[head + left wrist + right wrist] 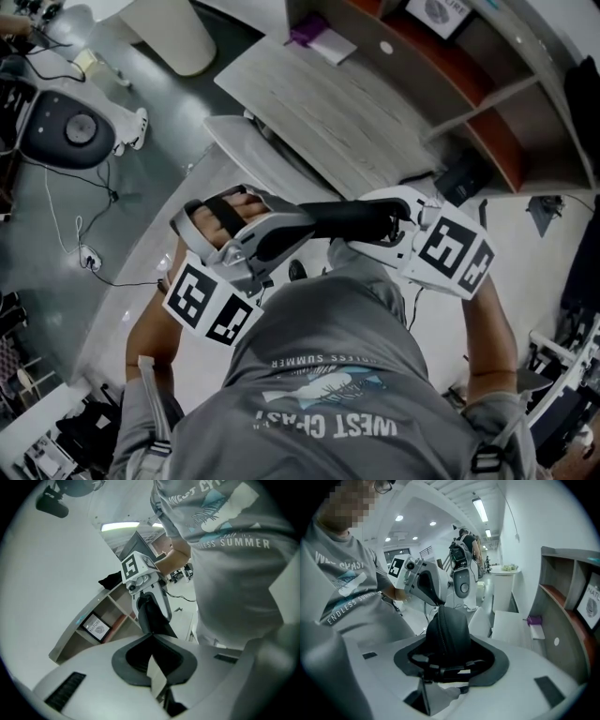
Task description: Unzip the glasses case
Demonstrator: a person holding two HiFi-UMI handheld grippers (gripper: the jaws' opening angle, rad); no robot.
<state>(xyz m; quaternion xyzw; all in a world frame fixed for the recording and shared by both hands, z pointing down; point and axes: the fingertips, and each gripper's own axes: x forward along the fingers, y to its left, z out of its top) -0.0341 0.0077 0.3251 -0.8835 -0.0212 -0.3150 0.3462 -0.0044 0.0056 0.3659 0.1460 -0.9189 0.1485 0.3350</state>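
A black zippered glasses case (347,222) hangs in the air in front of the person's chest, spanning both grippers. My right gripper (401,223) is closed round one end of the case (447,632), whose zipper seam runs up the middle toward the far end. My left gripper (302,230) is at the opposite end, with its jaws fully shut (151,637) on the narrow tip of the case (152,618) at the zipper line. The pull tab itself is hidden. Each gripper view shows the other gripper past the case: the left gripper (436,603) and the right gripper (145,603).
A wooden desk (328,103) and brown shelving (469,84) stand ahead, with a purple object (534,619) on the desk and a framed picture (96,627) on a shelf. A white machine base (75,127) and cables (89,258) lie on the floor at left. Another person (466,545) stands far off.
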